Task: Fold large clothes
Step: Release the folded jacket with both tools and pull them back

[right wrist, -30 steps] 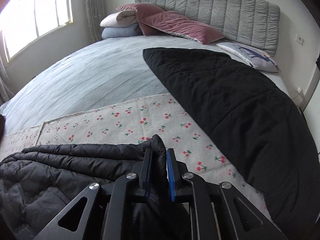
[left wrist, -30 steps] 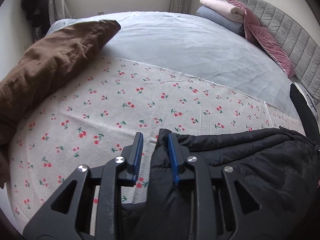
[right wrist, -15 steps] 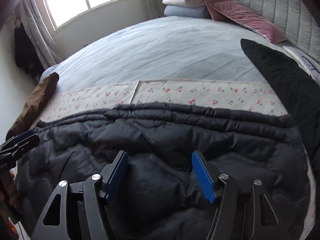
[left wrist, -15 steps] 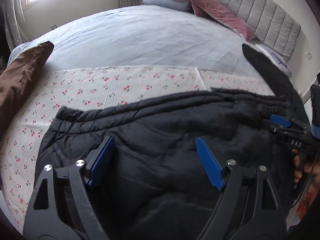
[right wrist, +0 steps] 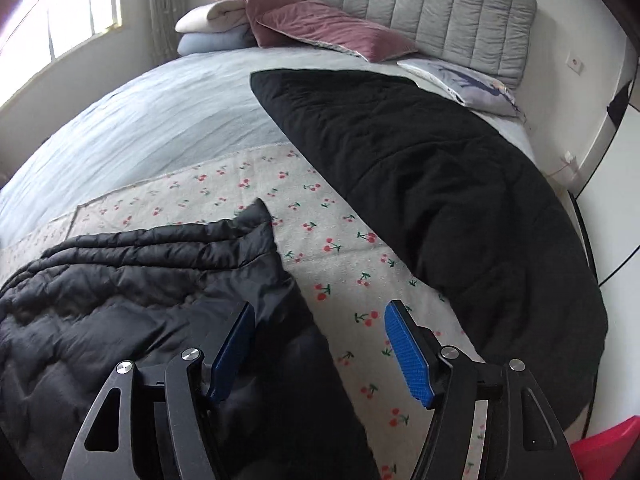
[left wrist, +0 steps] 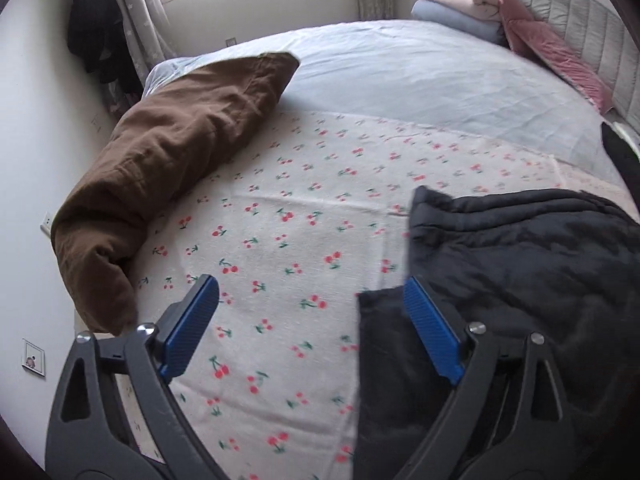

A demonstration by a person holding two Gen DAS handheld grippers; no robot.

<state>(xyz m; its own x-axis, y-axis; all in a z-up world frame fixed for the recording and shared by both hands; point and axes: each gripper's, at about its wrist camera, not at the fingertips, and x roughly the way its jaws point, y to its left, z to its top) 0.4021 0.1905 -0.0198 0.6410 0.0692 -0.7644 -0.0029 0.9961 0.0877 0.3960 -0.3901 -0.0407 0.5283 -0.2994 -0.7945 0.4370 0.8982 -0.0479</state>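
Observation:
A black puffer jacket (left wrist: 520, 264) lies folded on the cherry-print sheet (left wrist: 288, 216) at the foot of the bed. My left gripper (left wrist: 312, 320) hovers over the jacket's left edge. Its jaws are opening, with only the sheet and the jacket's edge below them, and the pads touch nothing. In the right wrist view the same jacket (right wrist: 132, 292) fills the lower left. My right gripper (right wrist: 320, 350) is open above the jacket's right edge, its left finger (right wrist: 234, 348) over the fabric and its right finger (right wrist: 408, 354) over the sheet (right wrist: 340, 248).
A brown garment (left wrist: 180, 152) lies bunched along the bed's left side near the wall. A black quilt (right wrist: 440, 200) covers the right side. Pink pillows (right wrist: 332, 26) and folded blankets (right wrist: 212, 28) sit by the grey headboard (right wrist: 420, 4). A red object (right wrist: 604, 448) shows at lower right.
Both grippers have let go of the jacket corners they pinched and opened wide. Half a second ago they looked across the jacket's middle; now each faces its own side edge.

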